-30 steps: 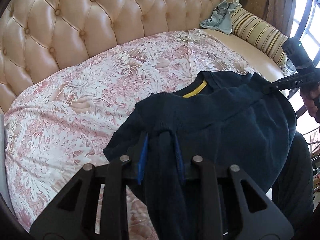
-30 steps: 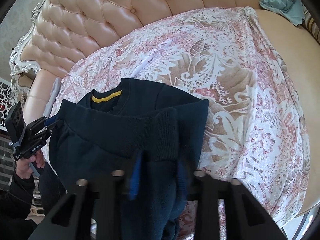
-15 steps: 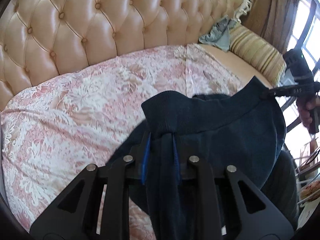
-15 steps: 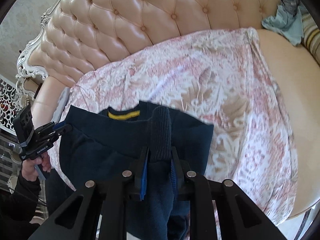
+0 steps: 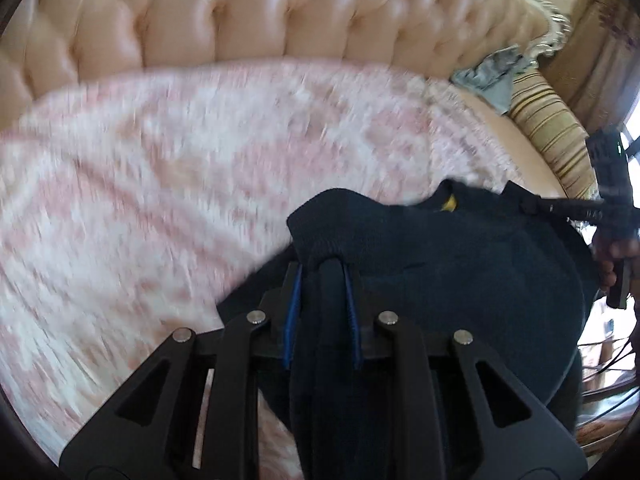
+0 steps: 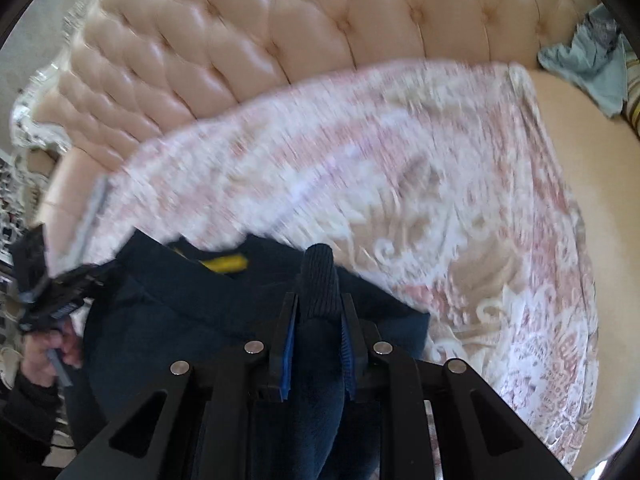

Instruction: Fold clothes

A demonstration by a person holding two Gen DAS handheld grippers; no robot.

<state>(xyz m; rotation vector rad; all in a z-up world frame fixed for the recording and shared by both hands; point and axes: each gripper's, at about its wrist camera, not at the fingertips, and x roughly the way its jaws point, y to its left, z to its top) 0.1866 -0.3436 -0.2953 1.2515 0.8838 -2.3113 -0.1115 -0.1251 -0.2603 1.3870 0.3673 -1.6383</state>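
A dark navy sweater (image 5: 460,272) with a yellow neck label (image 6: 226,263) hangs stretched between both grippers, above the front edge of the pink floral bedspread (image 5: 180,184). My left gripper (image 5: 322,276) is shut on a bunched ribbed edge of the sweater. My right gripper (image 6: 318,300) is shut on another ribbed edge (image 6: 318,280). In the left wrist view the right gripper (image 5: 560,208) shows at the far right, held by a hand (image 5: 616,256). In the right wrist view the left gripper (image 6: 72,284) shows at the far left. Both views are blurred by motion.
A tufted beige leather headboard (image 6: 280,32) curves behind the bedspread (image 6: 380,168). A light blue-grey cloth (image 6: 588,64) and a striped cushion (image 5: 548,136) lie at the bed's right end. Bare beige mattress (image 6: 600,208) shows to the right.
Both grippers have lifted and tilted up with the sweater, so more headboard fills the views. The sweater now hangs higher and nearer the bed's front edge.
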